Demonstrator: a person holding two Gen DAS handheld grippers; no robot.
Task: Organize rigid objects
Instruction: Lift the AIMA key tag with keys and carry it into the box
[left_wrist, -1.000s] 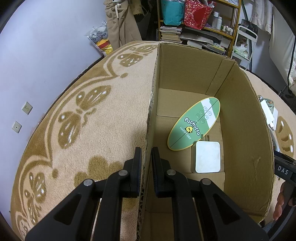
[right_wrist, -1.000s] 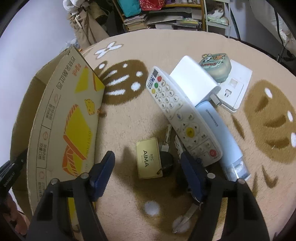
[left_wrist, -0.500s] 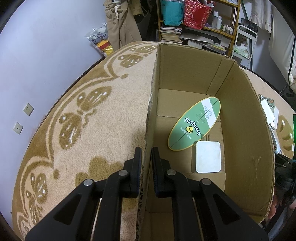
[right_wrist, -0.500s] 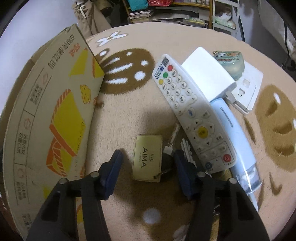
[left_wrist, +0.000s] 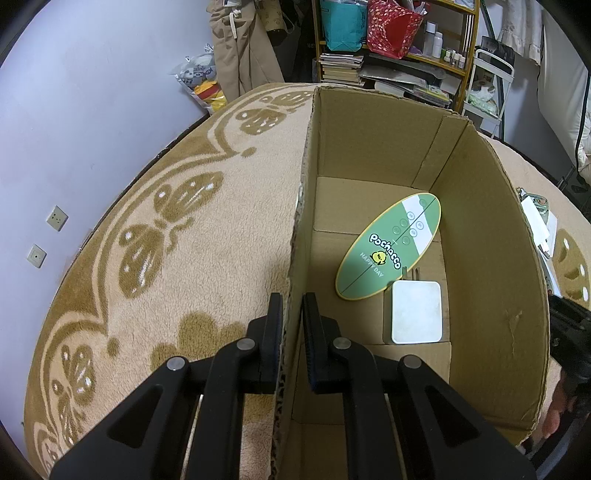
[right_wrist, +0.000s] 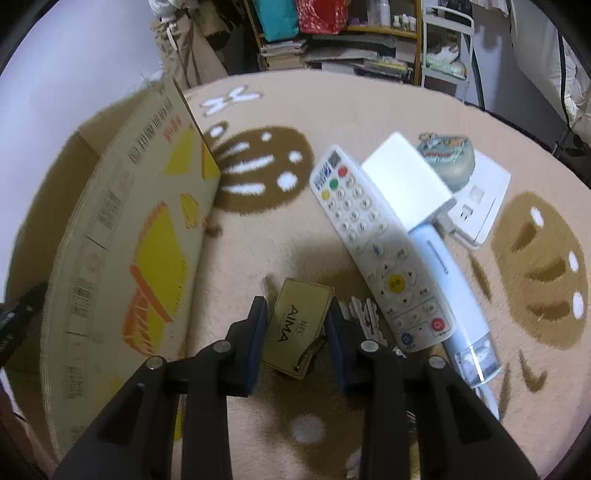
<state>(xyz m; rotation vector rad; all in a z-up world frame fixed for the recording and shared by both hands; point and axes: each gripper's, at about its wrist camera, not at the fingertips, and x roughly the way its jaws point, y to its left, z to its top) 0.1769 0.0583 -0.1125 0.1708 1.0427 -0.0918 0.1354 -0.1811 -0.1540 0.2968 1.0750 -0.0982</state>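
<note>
right tool (right_wrist: 295, 325): closing round gold AIMA tag (right_wrist: 295, 326) | left tool (left_wrist: 291, 325): clamps cardboard box (left_wrist: 491, 229) wall

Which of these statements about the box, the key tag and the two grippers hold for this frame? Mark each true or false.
1. The left gripper is clamped on the near wall of the cardboard box. True.
2. The box is empty. False: a green oval Pochacco board and a white square adapter lie on its floor.
3. The gold AIMA tag lies between the fingers of the right gripper, which are closing. True.
4. The white remote is already in the box. False: it lies on the rug, outside the box, beside the tag.
5. The remote's red power button is the only coloured button. False: it also has green, yellow and blue ones.
</note>
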